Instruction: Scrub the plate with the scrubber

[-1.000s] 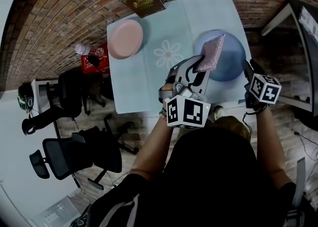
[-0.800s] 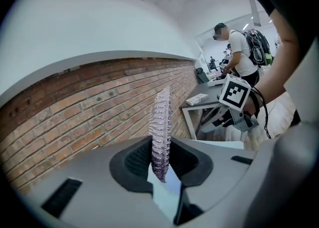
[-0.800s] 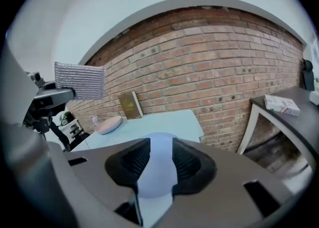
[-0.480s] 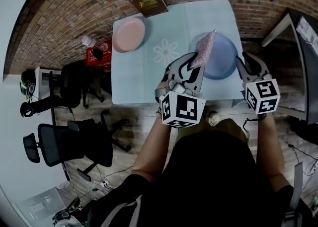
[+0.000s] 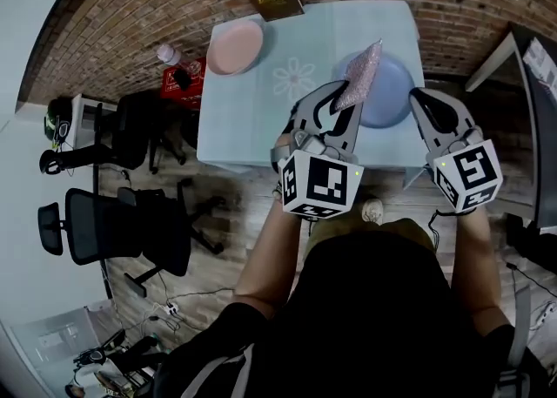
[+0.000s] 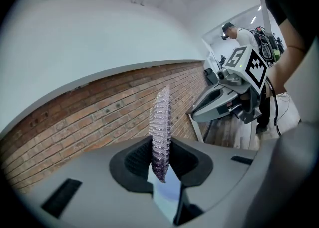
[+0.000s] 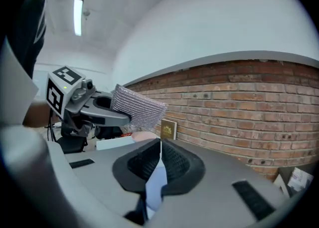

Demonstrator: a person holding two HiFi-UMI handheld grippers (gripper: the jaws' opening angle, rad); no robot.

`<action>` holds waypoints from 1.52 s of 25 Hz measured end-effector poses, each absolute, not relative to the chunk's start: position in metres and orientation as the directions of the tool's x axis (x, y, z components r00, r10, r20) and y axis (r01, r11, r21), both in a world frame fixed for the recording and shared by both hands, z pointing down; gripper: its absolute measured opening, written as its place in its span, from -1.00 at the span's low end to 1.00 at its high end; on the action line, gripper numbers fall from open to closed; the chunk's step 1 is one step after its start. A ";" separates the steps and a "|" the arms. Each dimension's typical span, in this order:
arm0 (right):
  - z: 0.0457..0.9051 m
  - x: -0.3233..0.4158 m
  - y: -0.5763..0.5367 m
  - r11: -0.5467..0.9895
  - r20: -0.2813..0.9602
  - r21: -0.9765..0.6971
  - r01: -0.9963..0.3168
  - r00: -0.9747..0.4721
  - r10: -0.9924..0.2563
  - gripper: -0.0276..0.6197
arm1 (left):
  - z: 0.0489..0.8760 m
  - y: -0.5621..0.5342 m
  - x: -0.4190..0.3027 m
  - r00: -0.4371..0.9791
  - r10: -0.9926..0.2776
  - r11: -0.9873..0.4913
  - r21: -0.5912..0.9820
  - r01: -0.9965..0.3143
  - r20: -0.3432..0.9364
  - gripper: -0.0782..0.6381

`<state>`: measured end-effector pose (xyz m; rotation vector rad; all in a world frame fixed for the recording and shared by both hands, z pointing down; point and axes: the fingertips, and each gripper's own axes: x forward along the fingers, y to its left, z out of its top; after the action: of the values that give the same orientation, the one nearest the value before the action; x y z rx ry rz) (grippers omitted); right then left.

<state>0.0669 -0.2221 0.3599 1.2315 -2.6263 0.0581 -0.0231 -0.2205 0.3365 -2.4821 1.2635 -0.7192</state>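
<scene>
Right gripper [image 5: 424, 102] now off plate [image 5: 393, 96], jaws just closing, empty; left gripper [image 5: 341, 100] clamps scrubber [image 5: 365, 72], raised clear. Scrubbing likely over.

Scrubber [image 5: 364, 74]: pinkish-silver glittery rect. pad, thin, ribbed along its edge. Its lower end is clamped betw. jaws of left gripper [image 5: 342, 107], and it stands on edge w/ upper end free, held in air. Plate [image 5: 393, 96]: round, blue, shallow, lies flat on R half of pale-blue table [image 5: 261, 118]; in head view scrubber overlaps its L rim.
</scene>
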 end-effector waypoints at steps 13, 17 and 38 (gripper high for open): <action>0.307 0.053 -0.191 0.635 0.074 0.232 -0.737 -0.638 -0.767 -0.81 | 0.311 -0.194 -0.027 0.504 -0.828 -0.560 -0.429 -0.709 0.247 -0.54; 0.302 0.048 -0.188 0.599 0.059 0.345 -0.723 -0.620 -0.782 -0.81 | 0.307 -0.188 -0.023 0.514 -0.824 -0.565 -0.429 -0.705 0.239 -0.54; 0.288 0.058 -0.164 0.574 0.018 0.371 -0.730 -0.613 -0.790 -0.81 | 0.286 -0.159 -0.011 0.530 -0.834 -0.538 -0.444 -0.717 0.154 -0.54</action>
<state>0.0580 -0.1642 0.2876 1.2795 -2.6229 -0.4923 -0.0107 -0.1589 0.2861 -2.4468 1.2853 -0.5033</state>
